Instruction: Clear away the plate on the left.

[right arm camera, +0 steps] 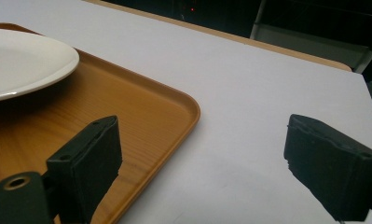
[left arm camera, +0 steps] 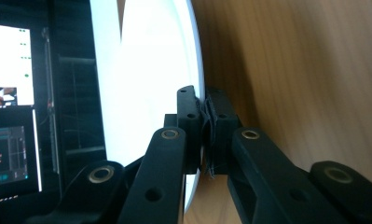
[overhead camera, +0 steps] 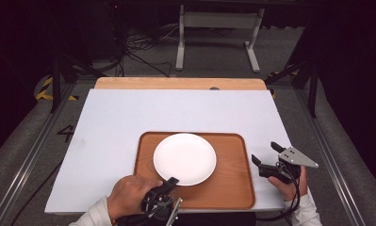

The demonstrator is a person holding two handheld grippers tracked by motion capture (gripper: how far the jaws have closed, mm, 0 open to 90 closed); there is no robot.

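Your table (overhead camera: 129,117) carries a wooden tray (overhead camera: 232,188) with a white plate (overhead camera: 184,158) on it. Your left hand (overhead camera: 126,195) hides most of the left gripper (overhead camera: 170,181), clamped on the plate's near rim. The right gripper (overhead camera: 265,154) hovers, jaws apart, beside the tray.

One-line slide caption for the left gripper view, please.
Left gripper shut on the white plate's rim, above the wooden tray.

The plate (overhead camera: 184,158) lies on the tray (overhead camera: 232,183), which sits on the table (overhead camera: 129,117).

Left tool (overhead camera: 172,181) clamped, seemingly tight; right tool (overhead camera: 265,154) agape.
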